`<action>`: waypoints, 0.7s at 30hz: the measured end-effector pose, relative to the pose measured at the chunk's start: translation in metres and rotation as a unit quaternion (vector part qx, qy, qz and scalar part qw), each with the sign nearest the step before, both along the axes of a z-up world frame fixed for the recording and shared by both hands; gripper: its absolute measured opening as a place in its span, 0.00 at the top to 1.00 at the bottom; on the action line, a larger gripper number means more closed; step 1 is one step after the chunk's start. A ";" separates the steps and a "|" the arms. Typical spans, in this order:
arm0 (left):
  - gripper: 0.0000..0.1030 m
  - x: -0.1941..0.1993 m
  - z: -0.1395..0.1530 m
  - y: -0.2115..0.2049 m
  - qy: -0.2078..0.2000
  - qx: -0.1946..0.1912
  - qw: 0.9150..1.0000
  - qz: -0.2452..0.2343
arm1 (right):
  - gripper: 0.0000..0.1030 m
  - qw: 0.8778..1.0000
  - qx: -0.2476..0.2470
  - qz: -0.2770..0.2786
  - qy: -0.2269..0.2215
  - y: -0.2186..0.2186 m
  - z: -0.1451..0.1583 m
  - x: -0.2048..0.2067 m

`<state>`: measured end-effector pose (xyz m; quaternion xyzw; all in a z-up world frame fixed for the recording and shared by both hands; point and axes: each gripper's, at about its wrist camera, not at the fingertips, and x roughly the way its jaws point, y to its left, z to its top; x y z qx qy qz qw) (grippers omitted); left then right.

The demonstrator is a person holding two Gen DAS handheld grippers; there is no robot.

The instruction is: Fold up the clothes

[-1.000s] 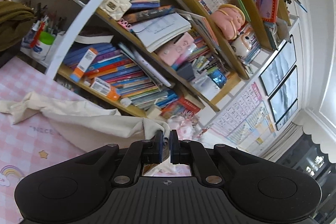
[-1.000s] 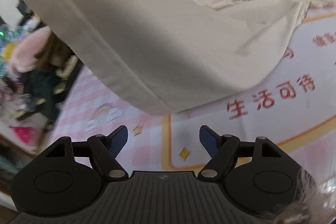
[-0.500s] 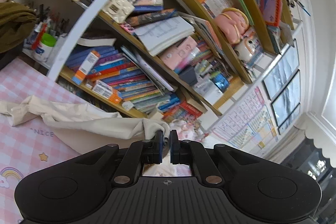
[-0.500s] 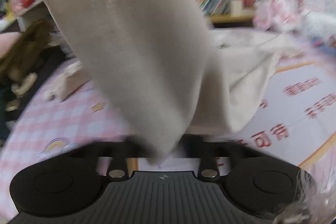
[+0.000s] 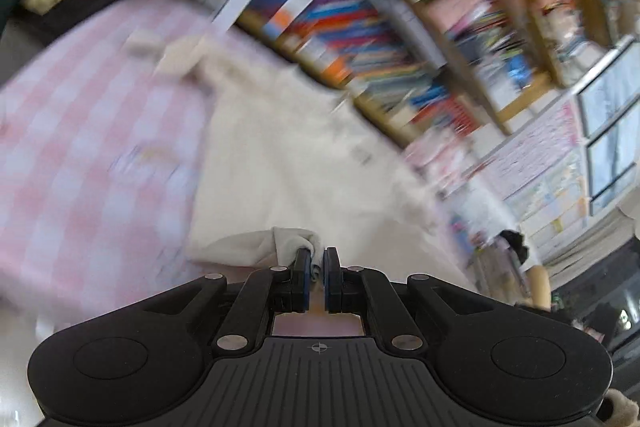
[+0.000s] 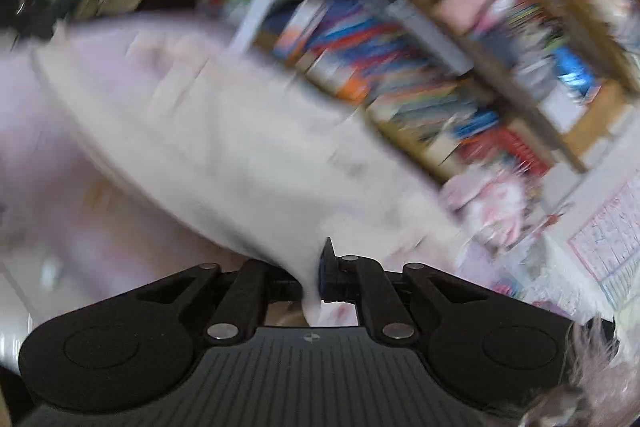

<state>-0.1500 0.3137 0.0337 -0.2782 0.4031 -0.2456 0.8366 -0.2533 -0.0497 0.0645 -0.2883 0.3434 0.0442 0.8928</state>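
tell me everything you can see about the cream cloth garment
The cream cloth garment looks like soft, plain, pale woven fabric, heavily blurred in both views. It spreads across the pink checked mat below the bookshelf. The left gripper pinches a bunched edge; the right gripper clamps another part, which drapes over its left finger.
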 end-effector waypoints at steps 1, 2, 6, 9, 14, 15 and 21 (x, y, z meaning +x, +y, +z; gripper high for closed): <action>0.96 0.000 -0.006 0.003 0.010 0.001 1.000 0.006 | 0.84 1.000 -0.006 -0.013 0.026 0.000 -0.017 -0.003; 0.96 0.000 -0.011 0.005 0.017 0.002 1.000 0.009 | 0.82 0.998 -0.012 -0.027 0.053 0.000 -0.035 -0.005; 0.96 -0.001 -0.017 0.005 0.026 0.031 0.999 -0.010 | 0.78 0.988 0.035 -0.087 0.123 -0.019 -0.069 -0.012; 0.96 -0.007 -0.016 0.003 0.015 0.056 0.998 -0.014 | 0.62 0.967 0.163 -0.112 0.159 -0.048 -0.064 -0.013; 0.96 -0.009 -0.023 0.019 0.017 0.077 0.996 0.043 | 0.52 0.938 0.251 -0.166 0.170 -0.091 -0.050 -0.017; 0.96 -0.006 -0.026 0.028 0.023 0.063 0.996 0.066 | 0.51 0.926 0.277 -0.190 0.174 -0.102 -0.050 -0.015; 0.95 0.001 -0.028 0.033 0.028 0.066 0.995 0.066 | 0.49 0.691 0.600 -0.354 0.195 -0.157 -0.102 -0.015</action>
